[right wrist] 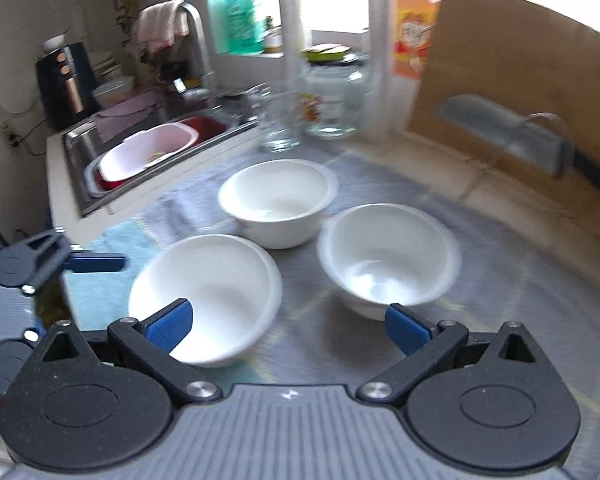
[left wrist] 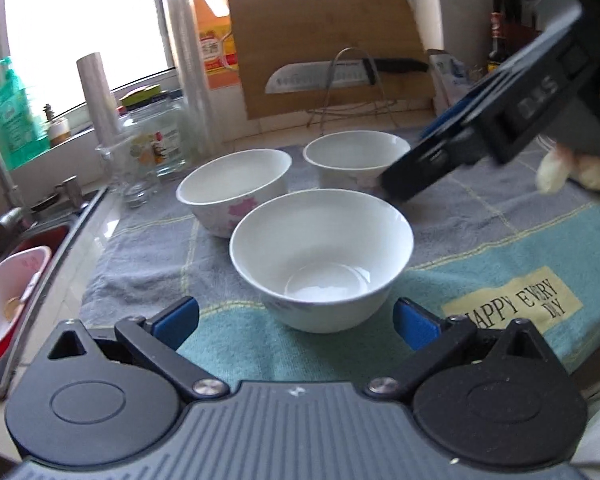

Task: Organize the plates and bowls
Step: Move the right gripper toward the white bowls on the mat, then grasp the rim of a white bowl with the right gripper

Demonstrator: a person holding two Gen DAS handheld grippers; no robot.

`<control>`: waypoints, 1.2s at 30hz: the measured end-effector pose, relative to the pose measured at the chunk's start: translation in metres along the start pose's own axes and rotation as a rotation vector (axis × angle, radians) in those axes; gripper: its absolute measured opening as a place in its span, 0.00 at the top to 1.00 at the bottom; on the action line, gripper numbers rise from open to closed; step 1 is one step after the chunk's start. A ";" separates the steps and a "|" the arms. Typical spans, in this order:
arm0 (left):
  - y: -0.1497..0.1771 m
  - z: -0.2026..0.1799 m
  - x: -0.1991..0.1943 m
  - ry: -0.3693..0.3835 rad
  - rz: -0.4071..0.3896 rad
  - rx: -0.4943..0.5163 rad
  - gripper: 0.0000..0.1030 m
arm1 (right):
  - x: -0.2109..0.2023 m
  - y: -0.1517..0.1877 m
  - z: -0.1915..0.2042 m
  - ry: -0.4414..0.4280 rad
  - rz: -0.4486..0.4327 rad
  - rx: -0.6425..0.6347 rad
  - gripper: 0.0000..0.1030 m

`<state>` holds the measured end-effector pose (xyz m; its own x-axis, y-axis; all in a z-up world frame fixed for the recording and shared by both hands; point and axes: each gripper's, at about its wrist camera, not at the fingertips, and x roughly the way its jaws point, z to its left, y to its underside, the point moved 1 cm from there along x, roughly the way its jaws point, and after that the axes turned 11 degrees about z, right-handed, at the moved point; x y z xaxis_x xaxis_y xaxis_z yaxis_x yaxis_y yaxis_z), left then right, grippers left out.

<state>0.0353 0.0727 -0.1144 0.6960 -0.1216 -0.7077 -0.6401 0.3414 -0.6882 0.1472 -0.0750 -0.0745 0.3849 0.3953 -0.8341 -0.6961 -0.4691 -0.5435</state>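
three white bowls (left wrist: 322, 258) | upright, empty | clustered on towel (left wrist: 500, 240) | apparently apart

My right-wrist view is smeared with motion: the three bowls (right wrist: 388, 256) show doubled rims, and the knife (right wrist: 512, 140) against the board (right wrist: 520, 60) is only a grey streak. From the left wrist, my right gripper (left wrist: 400, 188) covers the far bowl's (left wrist: 352, 156) right side, and I can't see its fingertips clearly. The basin (left wrist: 8, 292) in the sink is cut by the left edge. The jar (left wrist: 156, 144) label is too small to read.
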 end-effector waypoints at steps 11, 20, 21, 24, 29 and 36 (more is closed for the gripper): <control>0.001 -0.004 0.009 0.096 -0.053 0.085 0.10 | 0.037 -0.021 0.021 -0.068 0.075 -0.023 0.02; 0.000 0.000 0.011 0.104 -0.058 0.072 0.16 | 0.045 -0.026 0.013 -0.120 0.107 0.019 0.22; 0.000 0.000 0.011 0.104 -0.057 0.071 0.16 | 0.045 -0.026 0.012 -0.122 0.108 0.019 0.23; 0.001 0.000 0.011 0.108 -0.059 0.066 0.16 | 0.046 -0.026 0.010 -0.133 0.109 0.026 0.24; -0.001 0.002 0.011 0.114 -0.060 0.062 0.16 | 0.047 -0.028 0.005 -0.158 0.113 0.060 0.26; -0.004 0.003 0.011 0.117 -0.047 0.074 0.16 | 0.046 -0.030 0.004 -0.166 0.127 0.063 0.26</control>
<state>0.0469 0.0727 -0.1187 0.6795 -0.2455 -0.6914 -0.5786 0.4000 -0.7108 0.1832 -0.0392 -0.0967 0.1902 0.4628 -0.8658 -0.7714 -0.4751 -0.4235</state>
